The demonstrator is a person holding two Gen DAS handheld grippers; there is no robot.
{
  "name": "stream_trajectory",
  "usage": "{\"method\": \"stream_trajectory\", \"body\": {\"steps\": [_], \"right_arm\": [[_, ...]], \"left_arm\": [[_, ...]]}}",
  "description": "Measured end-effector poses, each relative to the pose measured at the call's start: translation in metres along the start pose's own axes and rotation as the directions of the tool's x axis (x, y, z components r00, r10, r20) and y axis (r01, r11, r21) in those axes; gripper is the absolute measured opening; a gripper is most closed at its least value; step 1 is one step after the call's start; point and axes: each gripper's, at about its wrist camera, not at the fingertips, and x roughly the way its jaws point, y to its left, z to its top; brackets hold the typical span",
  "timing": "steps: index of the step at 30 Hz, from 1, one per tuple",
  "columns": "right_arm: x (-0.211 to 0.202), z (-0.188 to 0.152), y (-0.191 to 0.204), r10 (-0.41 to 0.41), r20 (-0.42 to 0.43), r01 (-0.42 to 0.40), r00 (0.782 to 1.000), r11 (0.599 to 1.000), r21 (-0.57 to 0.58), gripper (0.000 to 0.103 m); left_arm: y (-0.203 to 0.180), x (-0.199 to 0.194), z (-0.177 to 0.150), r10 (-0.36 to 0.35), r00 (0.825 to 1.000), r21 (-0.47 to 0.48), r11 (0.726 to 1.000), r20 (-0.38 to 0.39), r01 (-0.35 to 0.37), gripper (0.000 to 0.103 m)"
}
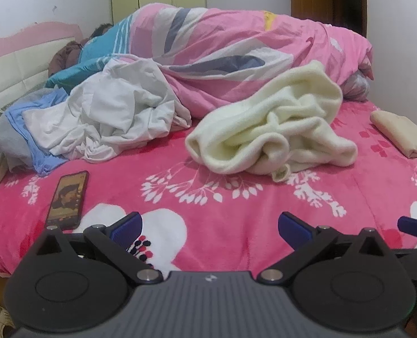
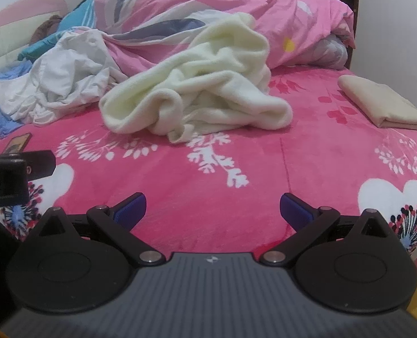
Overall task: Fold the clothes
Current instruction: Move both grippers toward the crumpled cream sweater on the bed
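A crumpled cream fleece garment [image 1: 276,129] lies in a heap on the pink floral bedspread [image 1: 208,211], in the middle of the bed; it also shows in the right wrist view [image 2: 197,95]. A crumpled white garment [image 1: 109,115] lies to its left on a blue one [image 1: 39,146]. A folded beige cloth [image 1: 402,133] lies flat at the right edge, also in the right wrist view [image 2: 383,104]. My left gripper [image 1: 209,229] is open and empty, low over the bed's near edge. My right gripper [image 2: 212,209] is open and empty, short of the cream garment.
A phone [image 1: 67,200] with its screen lit lies on the bedspread at near left. A big pink quilt [image 1: 236,50] is heaped along the back of the bed. A padded headboard [image 1: 11,76] stands at the left. The left gripper's body [image 2: 11,177] shows at the right wrist view's left edge.
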Motion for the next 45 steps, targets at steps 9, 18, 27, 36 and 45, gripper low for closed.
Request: {"method": "stream_trajectory", "body": {"steps": [9, 18, 27, 36, 45], "right_arm": [[0.017, 0.014, 0.011, -0.1, 0.025, 0.102, 0.995, 0.993, -0.052, 0.102], [0.031, 0.036, 0.027, -0.166, 0.03, 0.167, 0.986, 0.986, -0.022, 0.102], [0.031, 0.033, 0.033, -0.144, -0.01, 0.144, 0.989, 0.989, -0.037, 0.102], [0.01, 0.029, 0.024, -0.052, 0.02, 0.052, 0.998, 0.998, -0.018, 0.102], [0.001, 0.025, 0.01, -0.064, 0.037, 0.065, 0.997, 0.997, -0.03, 0.102]], "left_arm": [[0.014, 0.037, 0.009, -0.054, 0.998, -0.004, 0.999, -0.018, 0.054, 0.103], [0.032, 0.056, 0.016, -0.079, 0.997, 0.005, 0.997, -0.008, 0.079, 0.103], [0.039, 0.05, 0.006, -0.057, 0.997, -0.048, 0.997, -0.046, 0.055, 0.103], [0.024, -0.004, 0.016, -0.014, 1.0, -0.044, 0.999, 0.027, 0.015, 0.103], [0.009, -0.013, 0.021, -0.013, 0.999, -0.047, 0.999, 0.036, 0.015, 0.103]]}}
